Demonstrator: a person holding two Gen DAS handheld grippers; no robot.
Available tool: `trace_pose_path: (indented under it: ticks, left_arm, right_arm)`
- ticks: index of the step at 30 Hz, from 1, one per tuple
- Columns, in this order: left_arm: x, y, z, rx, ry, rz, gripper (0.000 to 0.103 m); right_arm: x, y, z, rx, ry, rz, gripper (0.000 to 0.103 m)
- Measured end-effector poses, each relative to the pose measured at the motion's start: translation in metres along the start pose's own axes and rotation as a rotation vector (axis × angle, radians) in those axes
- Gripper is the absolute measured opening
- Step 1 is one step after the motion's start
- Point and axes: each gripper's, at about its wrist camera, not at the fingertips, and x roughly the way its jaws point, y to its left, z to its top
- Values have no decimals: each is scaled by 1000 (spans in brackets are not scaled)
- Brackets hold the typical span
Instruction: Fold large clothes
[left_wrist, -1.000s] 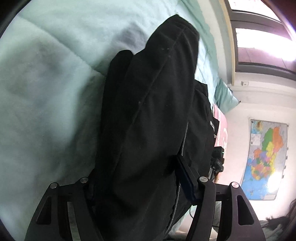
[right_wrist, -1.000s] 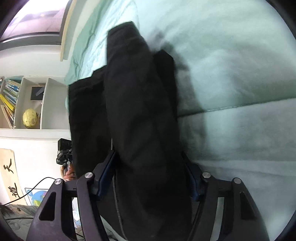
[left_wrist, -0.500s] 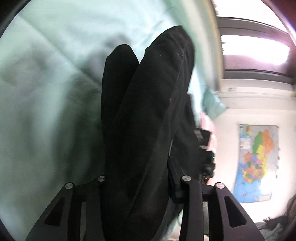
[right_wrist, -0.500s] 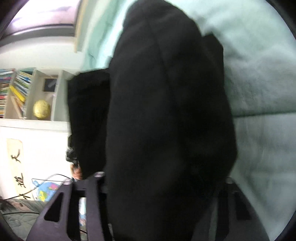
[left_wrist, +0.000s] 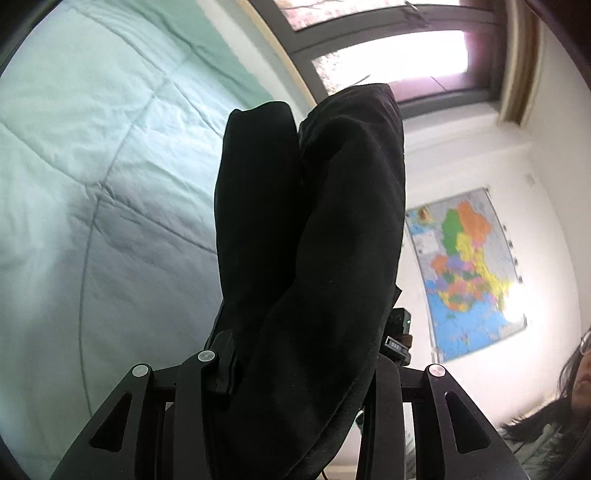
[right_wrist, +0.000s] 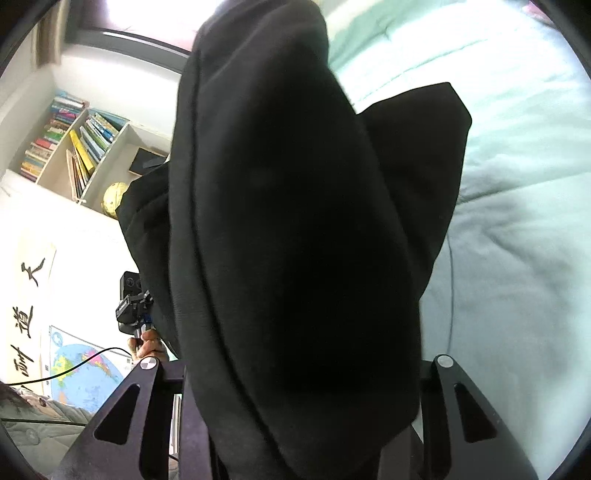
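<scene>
A large black garment (left_wrist: 314, 236) hangs bunched between the fingers of my left gripper (left_wrist: 295, 373), which is shut on it and holds it up off the bed. The same black garment (right_wrist: 295, 240) fills most of the right wrist view, draped over my right gripper (right_wrist: 295, 387), which is shut on it; its fingertips are hidden by the cloth. The other hand-held gripper (right_wrist: 131, 299) shows at the left of the right wrist view, behind the cloth.
A pale green quilted bed (left_wrist: 92, 184) lies below, also seen in the right wrist view (right_wrist: 517, 184). A window (left_wrist: 388, 48), a wall map (left_wrist: 469, 273), a bookshelf (right_wrist: 74, 147) and the person's face (left_wrist: 580, 373) surround the bed.
Both grippers have lifted the garment off the bed and tilted up toward the window and walls. The cloth now hangs in the air.
</scene>
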Motion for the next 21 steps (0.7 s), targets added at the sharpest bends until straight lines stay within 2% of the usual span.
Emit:
trace_pose_path:
  ticks: [1, 7, 13, 17, 21]
  left_arm:
    - [-19, 12, -1, 4, 12, -4, 38]
    - [-28, 23, -46, 13, 78, 3, 38]
    - [-31, 64, -91, -17, 126, 32, 38]
    - [-29, 101, -106, -28, 128, 63, 38]
    - [-32, 132, -112, -36, 75, 6, 38]
  right_arm:
    - [-2, 5, -7, 10, 8, -9, 44]
    - [-10, 10, -61, 67, 55, -60, 44]
    - [30, -8, -103, 61, 104, -102, 44]
    - [76, -24, -109, 47, 122, -132, 44]
    - [88, -41, -106, 50, 58, -117, 44]
